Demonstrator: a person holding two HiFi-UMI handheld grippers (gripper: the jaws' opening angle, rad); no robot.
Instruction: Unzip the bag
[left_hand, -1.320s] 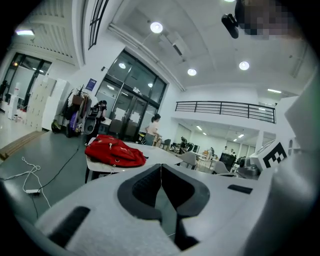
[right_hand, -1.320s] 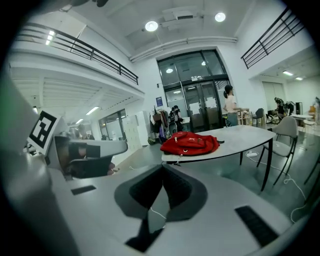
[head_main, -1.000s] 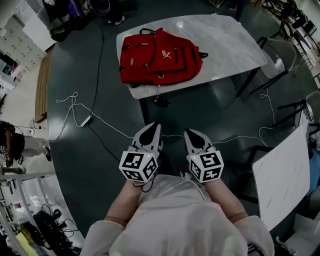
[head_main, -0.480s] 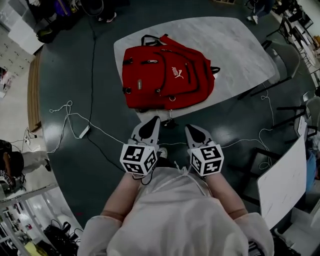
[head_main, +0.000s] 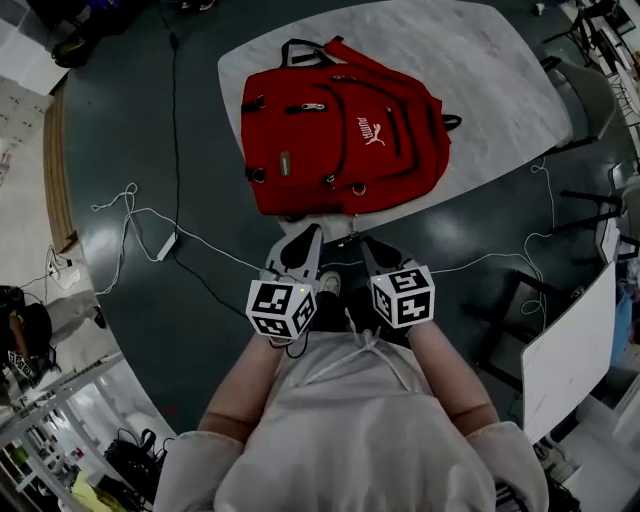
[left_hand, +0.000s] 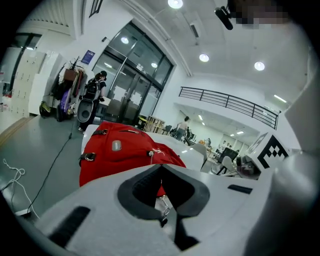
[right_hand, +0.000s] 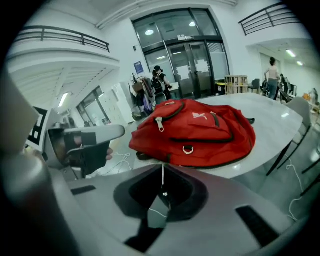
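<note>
where the head view looks down, the red bag (head_main: 340, 130) lies flat, front up, on the near-left part of the white tabletop (head_main: 490, 70); its lower side reaches the near edge. the right half of the tabletop is bare. dark floor (head_main: 200, 150) runs open on the left, crossed by a white cable (head_main: 150, 215); a chair (head_main: 590, 100) and a white panel (head_main: 570, 350) crowd the right. left tongs (head_main: 310, 233) and right tongs (head_main: 367, 244) are held side by side just short of the tabletop edge, apart from the bag. top handle is cut by the frame top.

left gripper view: left tongs (left_hand: 161, 166) closed tip to tip, nothing gripped. bag (left_hand: 125, 150) beyond them, its near end hidden behind the tongs; tabletop (left_hand: 190, 154) shows only as a sliver. a small dangling piece below the bag is too dim to name.

right gripper view: right tongs (right_hand: 162, 167) closed, empty. bag (right_hand: 195, 132) seen whole: white logo, dark zip lines that look shut, a silver zip pull (right_hand: 159, 122), a metal ring (right_hand: 188, 149) low on the front. tabletop (right_hand: 272, 135) bare to the right.
</note>
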